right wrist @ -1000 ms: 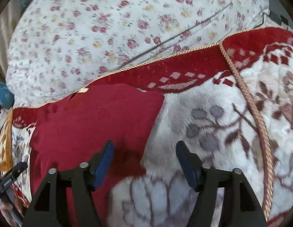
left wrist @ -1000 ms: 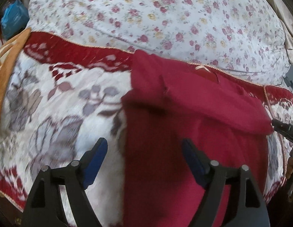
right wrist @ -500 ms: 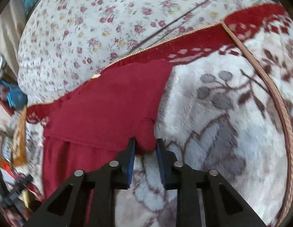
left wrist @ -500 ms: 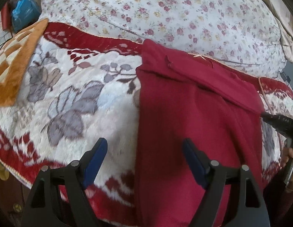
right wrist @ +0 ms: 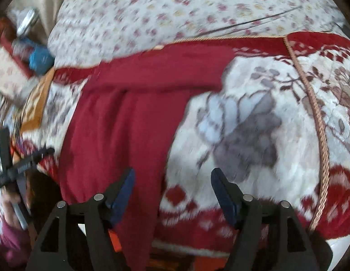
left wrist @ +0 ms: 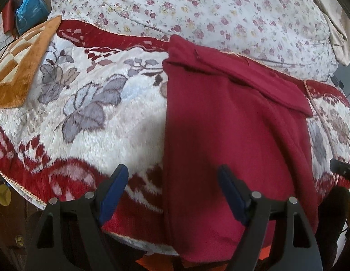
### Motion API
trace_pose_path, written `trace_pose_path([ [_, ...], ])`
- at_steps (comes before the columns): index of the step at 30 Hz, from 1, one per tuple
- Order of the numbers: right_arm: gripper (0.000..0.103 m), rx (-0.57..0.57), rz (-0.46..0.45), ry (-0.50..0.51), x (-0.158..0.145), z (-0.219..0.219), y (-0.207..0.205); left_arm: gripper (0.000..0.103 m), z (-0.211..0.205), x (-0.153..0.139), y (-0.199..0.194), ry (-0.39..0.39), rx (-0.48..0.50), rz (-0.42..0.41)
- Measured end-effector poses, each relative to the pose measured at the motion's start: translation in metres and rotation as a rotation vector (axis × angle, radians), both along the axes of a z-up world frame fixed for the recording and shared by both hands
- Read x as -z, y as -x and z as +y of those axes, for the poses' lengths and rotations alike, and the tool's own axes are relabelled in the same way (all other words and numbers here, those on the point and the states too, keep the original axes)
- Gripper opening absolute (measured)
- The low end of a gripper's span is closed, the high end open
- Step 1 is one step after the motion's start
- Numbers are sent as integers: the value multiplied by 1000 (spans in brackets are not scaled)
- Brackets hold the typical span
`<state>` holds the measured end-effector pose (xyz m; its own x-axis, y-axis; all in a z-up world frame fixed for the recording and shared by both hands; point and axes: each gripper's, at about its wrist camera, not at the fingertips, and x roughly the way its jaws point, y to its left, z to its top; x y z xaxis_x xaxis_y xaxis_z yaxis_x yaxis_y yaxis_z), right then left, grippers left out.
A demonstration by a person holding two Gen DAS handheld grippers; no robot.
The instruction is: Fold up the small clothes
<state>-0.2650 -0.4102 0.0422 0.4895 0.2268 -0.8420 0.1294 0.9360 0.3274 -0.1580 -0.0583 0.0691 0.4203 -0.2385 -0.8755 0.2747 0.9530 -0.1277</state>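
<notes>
Dark red knit garment (left wrist: 231, 131) lying flat on plush white-and-red floral blanket (left wrist: 102, 117), sleeve folded across its top, left gripper (left wrist: 172, 192) spread wide above it, right gripper (right wrist: 172, 189) opening, nothing between its jaws

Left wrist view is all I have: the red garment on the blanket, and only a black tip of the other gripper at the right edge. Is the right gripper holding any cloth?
Observer: No. The right gripper has its jaws opening and its pads press on nothing. The red garment only has its right edge passing below the gap.
Operator: Can you see what holds the gripper that my camera rides on?
Observer: Yes. At the far left of the right wrist view, a hand grips the handle of the left gripper, with a purple sleeve below it.
</notes>
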Motion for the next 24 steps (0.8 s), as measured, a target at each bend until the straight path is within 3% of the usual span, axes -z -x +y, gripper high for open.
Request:
trace_pose_path([
  [7, 75, -26, 42, -29, 21, 14, 16, 80, 8, 11, 18, 11, 17, 57],
  [13, 75, -108, 90, 34, 38, 34, 29, 80, 17, 29, 39, 7, 38, 135],
  [24, 75, -58, 100, -126, 54, 14, 37, 80, 7, 52, 42, -4, 67, 183],
])
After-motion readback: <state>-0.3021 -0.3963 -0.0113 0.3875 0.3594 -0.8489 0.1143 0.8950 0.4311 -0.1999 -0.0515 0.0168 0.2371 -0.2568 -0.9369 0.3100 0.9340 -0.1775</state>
